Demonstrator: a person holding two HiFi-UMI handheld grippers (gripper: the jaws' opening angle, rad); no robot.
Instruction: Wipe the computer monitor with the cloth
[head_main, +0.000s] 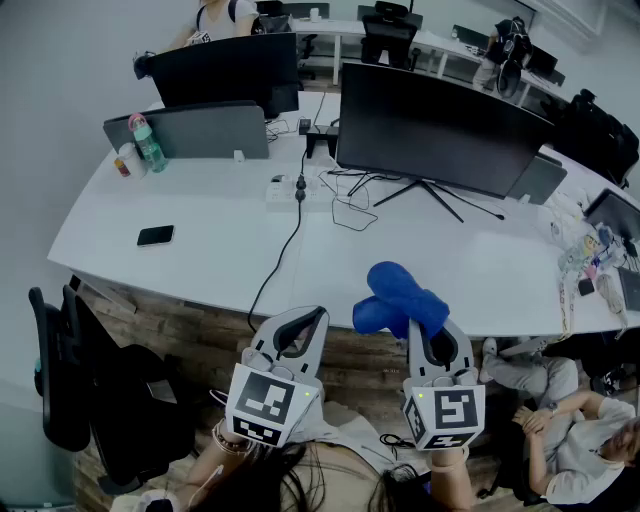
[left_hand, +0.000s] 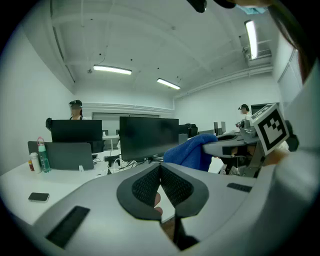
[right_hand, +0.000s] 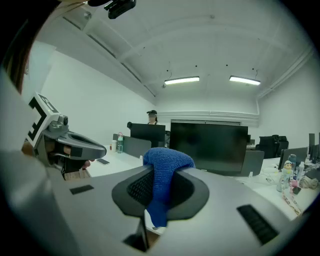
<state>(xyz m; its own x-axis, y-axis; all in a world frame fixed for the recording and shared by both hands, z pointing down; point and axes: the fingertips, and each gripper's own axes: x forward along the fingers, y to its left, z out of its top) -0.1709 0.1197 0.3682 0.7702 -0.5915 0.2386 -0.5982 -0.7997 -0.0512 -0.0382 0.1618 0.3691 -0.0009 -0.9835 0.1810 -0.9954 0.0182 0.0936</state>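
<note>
The right gripper (right_hand: 160, 172) has its jaws clamped on the blue cloth (right_hand: 165, 161). A thick fold bulges out over the jaw tips and a tail hangs down between the pads, so the cloth is in hand and ready to use. The wipe itself does not look to have begun. The computer monitor (head_main: 440, 125) stands well ahead of this gripper, across the white desk (head_main: 210, 215) and a little to its right. Nothing of the cloth touches the dark screen. In the right gripper view the screen sits almost straight beyond the jaw tips, above the bulge of cloth, so the tool is already roughly aimed at it. The left gripper (left_hand: 160, 167) is held just beside the right one, on its left and at about the same height. Its jaws are together with their tips meeting, and nothing is between them. The step in hand reads as the carry toward the screen. The next move calls for a reach forward over the desk edge, so that the cloth's bulging fold meets the glass before the hard jaw tips do. Flat strokes across the panel with light pressure would follow. The monitor rests on a thin spread-leg stand (head_main: 432, 195), with loose cables (head_main: 345, 208) on the desk below and ahead of the gripper. A firm push could therefore rock the screen. The closed left gripper could steady the monitor's edge if that is needed.
</note>
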